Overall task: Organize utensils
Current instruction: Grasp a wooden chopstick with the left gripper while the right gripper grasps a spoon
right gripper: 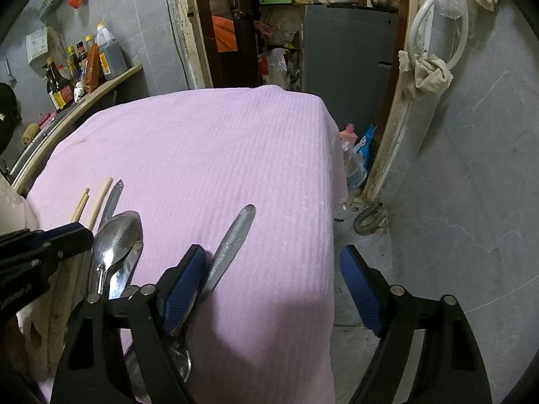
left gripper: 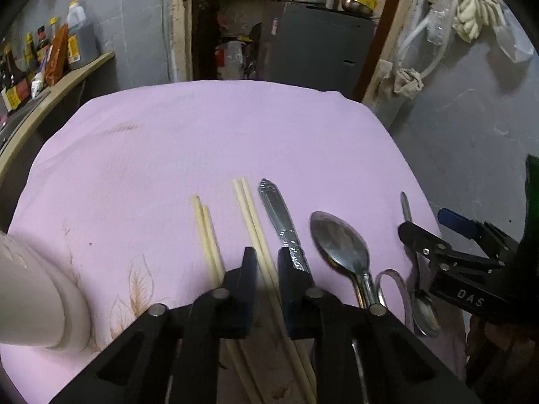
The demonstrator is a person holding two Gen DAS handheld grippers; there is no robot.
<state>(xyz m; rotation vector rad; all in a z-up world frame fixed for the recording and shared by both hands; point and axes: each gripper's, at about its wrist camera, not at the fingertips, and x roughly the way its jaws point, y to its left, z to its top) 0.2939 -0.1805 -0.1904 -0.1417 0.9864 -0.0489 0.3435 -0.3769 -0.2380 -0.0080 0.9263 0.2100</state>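
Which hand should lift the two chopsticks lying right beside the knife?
Left. The left gripper has its jaws closed around those chopsticks, next to the knife. The right gripper stands open at the far end of the row, by the small spoon, with nothing between its pads.

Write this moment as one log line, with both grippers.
left gripper: shut on chopsticks; right gripper: open, beside small spoon; large spoon: on cloth
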